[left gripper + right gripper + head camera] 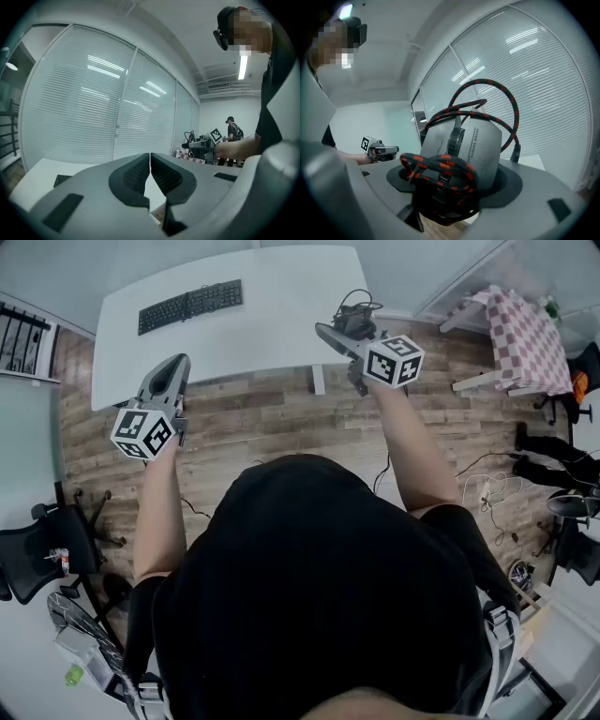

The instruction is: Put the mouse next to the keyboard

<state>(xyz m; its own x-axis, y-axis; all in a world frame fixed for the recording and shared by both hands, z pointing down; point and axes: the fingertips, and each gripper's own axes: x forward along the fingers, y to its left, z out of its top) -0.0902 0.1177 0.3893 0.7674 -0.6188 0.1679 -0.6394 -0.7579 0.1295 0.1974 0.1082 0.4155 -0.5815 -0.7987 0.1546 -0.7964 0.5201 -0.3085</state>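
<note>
A grey mouse (464, 143) wrapped in its black-and-red braided cable (440, 168) sits between the jaws of my right gripper (454, 190), which is shut on it. In the head view that gripper (342, 332) holds the mouse (356, 321) in the air by the right end of the white table (281, 320). The black keyboard (190, 306) lies on the table's far left part. My left gripper (176, 362) hovers at the table's near left edge, shut with nothing in it; its pads (140, 174) meet. The keyboard (62, 179) shows low left in the left gripper view.
A black office chair (37, 549) stands at the left over the wooden floor. A table with a checkered cloth (525, 334) is at the right, with loose cables (487, 493) on the floor below it. A blind-covered glass wall (93, 108) runs behind the white table.
</note>
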